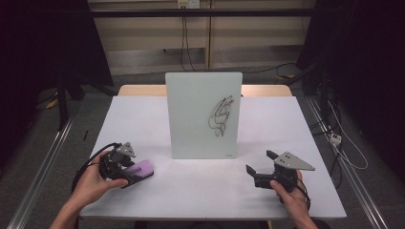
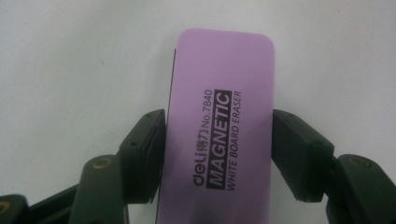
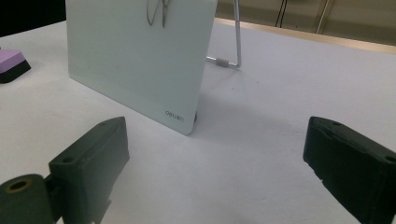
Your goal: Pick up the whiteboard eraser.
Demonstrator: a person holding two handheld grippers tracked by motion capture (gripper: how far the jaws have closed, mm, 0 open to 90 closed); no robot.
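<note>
From the high view, a white counter (image 1: 191,186) carries a small whiteboard (image 1: 203,114) that stands upright near its middle, propped and facing the person, with a black scribble (image 1: 220,117) drawn on its right half. At the near left, the person's left hand (image 1: 93,183) holds the left hand-held gripper (image 1: 128,172) low over the counter, and a purple eraser (image 1: 141,169) with a dark underside lies flat there between its jaws, well apart from the whiteboard's lower left corner. At the near right, the right hand (image 1: 289,193) holds the right hand-held gripper (image 1: 260,167) just above the counter, its jaws spread wide and pointing left toward the board, with nothing between them.

In the left gripper view, the eraser (image 2: 217,126) lies lengthwise between the two black jaws, its purple top up and printed with "MAGNETIC WHITE BOARD ERASER". Both pads (image 2: 149,149) press against its long sides, so the left hand-held gripper (image 2: 217,154) is clenched on the eraser, which rests on the white counter (image 2: 70,60).

In the right gripper view, the two jaws stand far apart over bare counter (image 3: 243,154), released and holding nothing. The whiteboard (image 3: 135,56) rises just ahead, a metal stand (image 3: 233,42) showing behind its right edge. The eraser (image 3: 11,63) sits at the far left edge, on the counter.
</note>
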